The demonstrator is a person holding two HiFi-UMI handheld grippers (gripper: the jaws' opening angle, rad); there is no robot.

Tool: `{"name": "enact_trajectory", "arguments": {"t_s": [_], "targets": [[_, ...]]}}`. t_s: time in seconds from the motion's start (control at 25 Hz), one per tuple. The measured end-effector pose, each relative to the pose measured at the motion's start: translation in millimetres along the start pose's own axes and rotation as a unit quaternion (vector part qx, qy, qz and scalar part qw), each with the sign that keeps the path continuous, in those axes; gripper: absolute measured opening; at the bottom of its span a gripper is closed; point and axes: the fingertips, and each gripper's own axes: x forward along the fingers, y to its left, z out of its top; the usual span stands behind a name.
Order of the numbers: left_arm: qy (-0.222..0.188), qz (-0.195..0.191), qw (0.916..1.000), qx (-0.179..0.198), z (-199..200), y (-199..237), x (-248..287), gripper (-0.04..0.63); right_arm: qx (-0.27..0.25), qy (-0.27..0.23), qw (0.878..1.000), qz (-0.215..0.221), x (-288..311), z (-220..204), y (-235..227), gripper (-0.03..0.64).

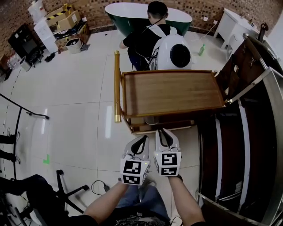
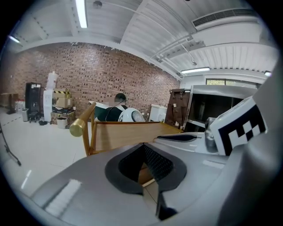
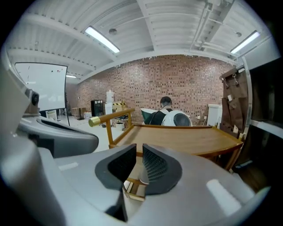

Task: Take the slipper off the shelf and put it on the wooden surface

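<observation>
No slipper shows in any view. The wooden surface is the tray top of a cart (image 1: 172,92), bare and straight ahead of me; it also fills the middle of the left gripper view (image 2: 124,134) and the right gripper view (image 3: 185,137). The dark shelf unit (image 1: 247,132) stands to the right, and what is on it is hidden. Both grippers hover side by side just short of the cart's near edge. My left gripper (image 1: 143,137) (image 2: 142,145) has its pads meeting at the tips and holds nothing. My right gripper (image 1: 164,131) (image 3: 139,148) shows a narrow gap between its pads, also holding nothing.
A brass handle bar (image 1: 117,86) runs along the cart's left side. A person (image 1: 150,39) with a white backpack crouches behind the cart, in front of a green bathtub (image 1: 132,11). Cardboard boxes (image 1: 66,20) stand at the back left, a chair base (image 1: 66,190) at my lower left.
</observation>
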Motion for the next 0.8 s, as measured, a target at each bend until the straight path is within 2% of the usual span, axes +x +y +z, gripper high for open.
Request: {"name": "enact_trajectory", "arguments": {"t_s": [0.16,0.4,0.8], "targets": [[-0.016,0.011,0.9998,0.004,31,-11,-31,0.006,0.006,-0.032,0.999,0.01,-37,45,16,0.037],[-0.039,0.019,0.999,0.011,69,-33,-75,0.006,0.011,-0.063,0.998,0.011,-93,91,24,0.018],[-0.081,0.018,0.9964,0.015,109,-80,-149,0.006,0.01,-0.109,0.994,0.03,-183,134,51,0.0]]}}
